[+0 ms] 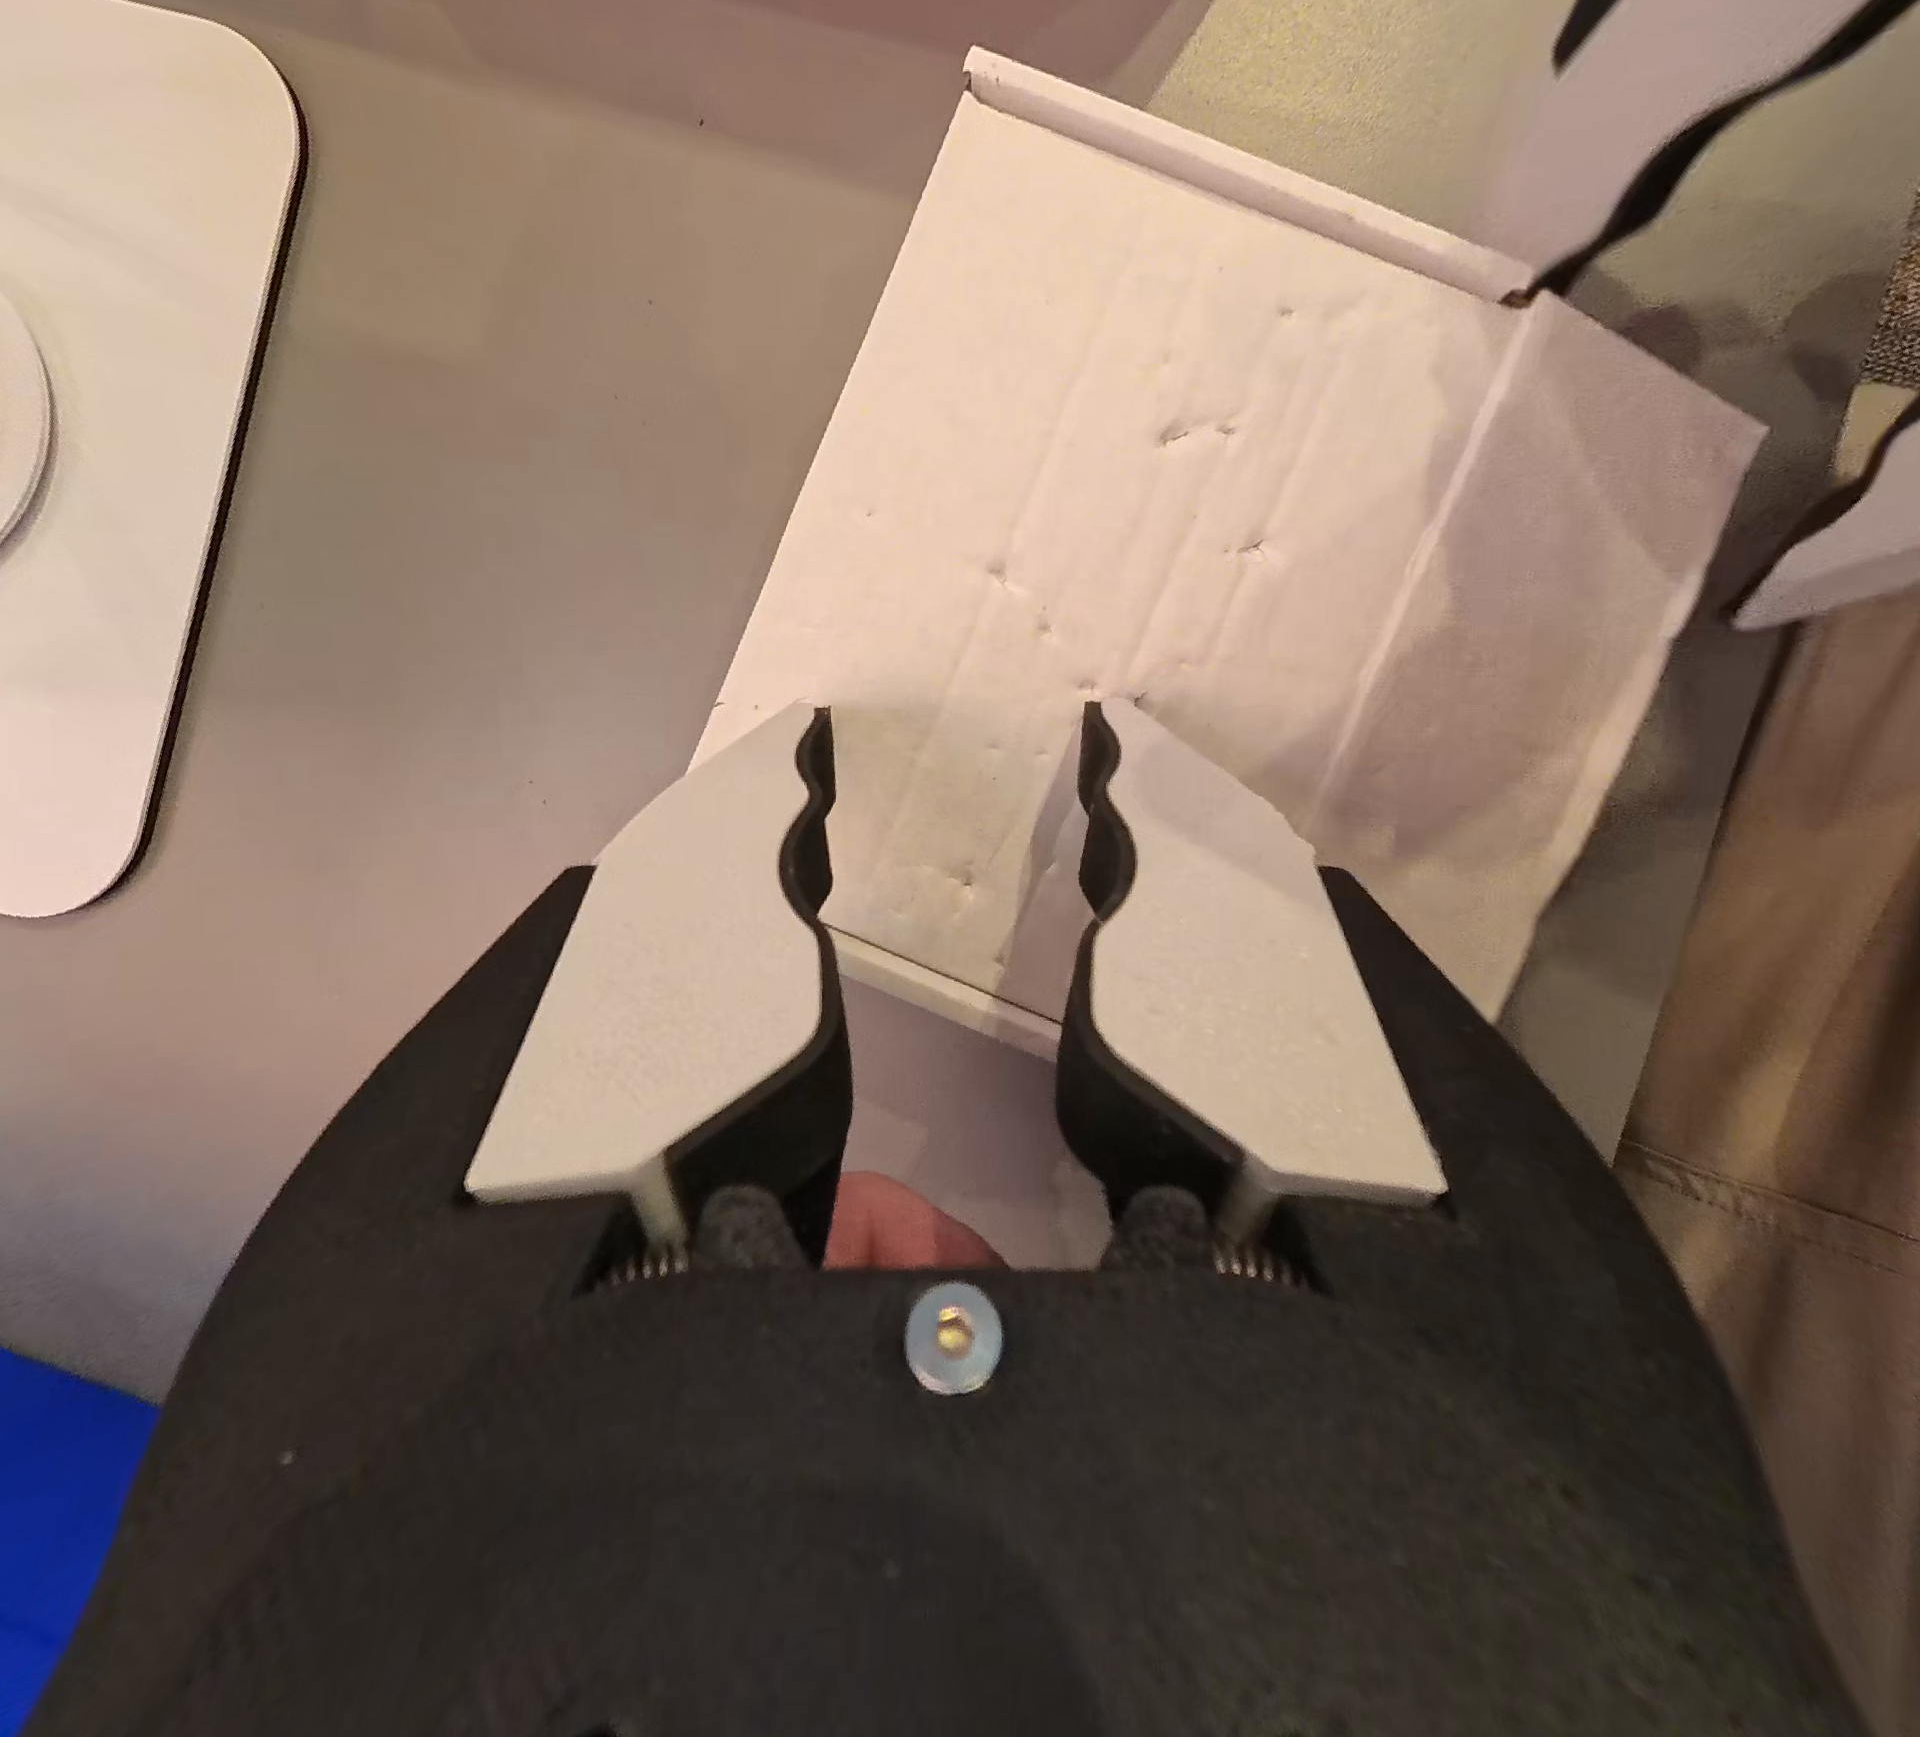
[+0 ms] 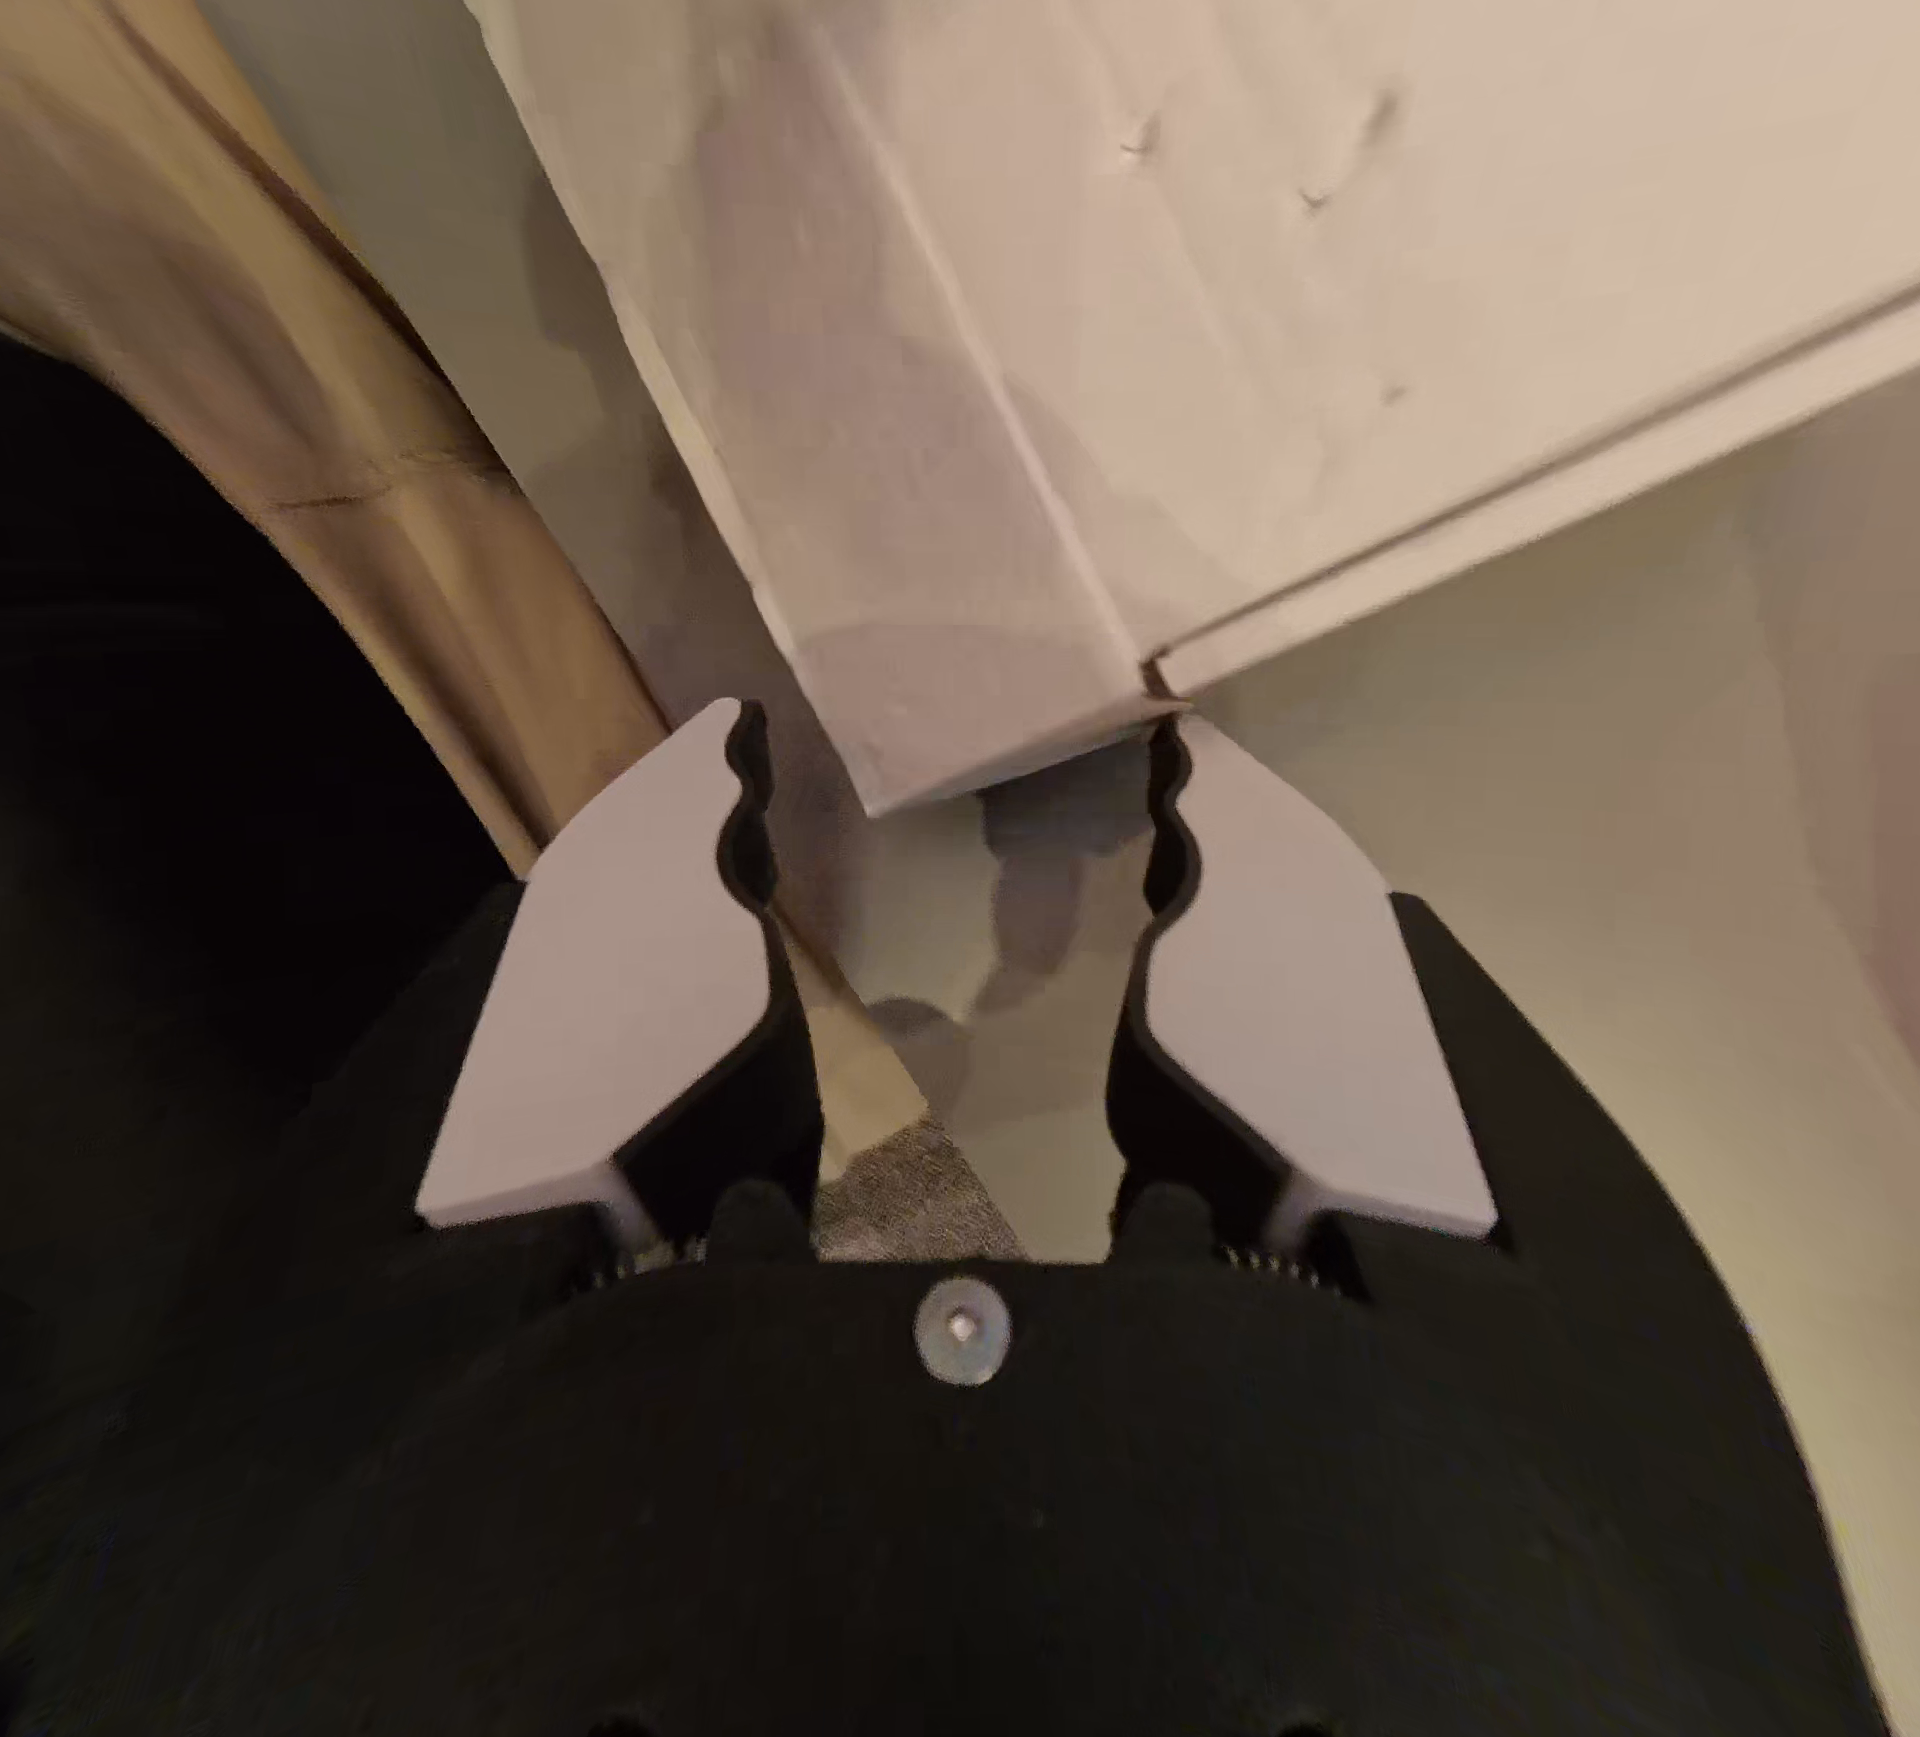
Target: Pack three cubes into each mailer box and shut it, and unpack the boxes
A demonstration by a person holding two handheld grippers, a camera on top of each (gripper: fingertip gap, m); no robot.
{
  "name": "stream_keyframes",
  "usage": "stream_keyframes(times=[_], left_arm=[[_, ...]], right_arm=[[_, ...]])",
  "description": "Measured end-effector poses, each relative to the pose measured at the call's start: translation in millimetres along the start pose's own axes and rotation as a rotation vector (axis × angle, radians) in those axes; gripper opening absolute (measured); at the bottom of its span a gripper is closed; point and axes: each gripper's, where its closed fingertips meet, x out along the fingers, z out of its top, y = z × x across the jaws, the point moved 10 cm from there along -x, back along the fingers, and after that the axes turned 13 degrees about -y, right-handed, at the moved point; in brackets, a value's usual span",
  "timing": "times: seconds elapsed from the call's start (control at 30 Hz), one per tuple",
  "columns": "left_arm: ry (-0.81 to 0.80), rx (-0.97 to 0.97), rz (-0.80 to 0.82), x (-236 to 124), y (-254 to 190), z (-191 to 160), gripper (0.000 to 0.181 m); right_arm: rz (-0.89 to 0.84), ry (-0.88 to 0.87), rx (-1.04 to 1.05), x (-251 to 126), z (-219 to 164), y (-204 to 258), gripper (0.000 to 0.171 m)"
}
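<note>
Both grippers apart, empty, over 1 closed white mailer box on the table.

Left gripper [image 1: 956, 721] had jaws apart above the near end of the mailer box [image 1: 1174, 524], lid shut and dented; whether it touched, cannot tell. Right gripper [image 2: 961, 721] was spread just short of the box's corner, its tips showing at the left gripper's far right. A white rounded board [image 1: 135, 440] lay on the table [image 1: 520, 440], left.

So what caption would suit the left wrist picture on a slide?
Open left hand-held gripper poised over a closed white mailer box on a grey table, right hand-held gripper nearby.
</note>
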Motion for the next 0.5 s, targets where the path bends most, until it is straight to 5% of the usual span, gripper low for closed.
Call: stream_keyframes(times=[0.03,0.5], left_arm=[[-0.001,-0.001,0.001,-0.1,0.0,-0.1,0.045],[-0.016,-0.007,0.004,-0.5,-0.4,-1.4,0.045]], right_arm=[[0.032,-0.001,0.015,3.2,0.0,2.4,0.066],[-0.021,-0.013,0.011,6.4,-1.3,-3.2,0.058]])
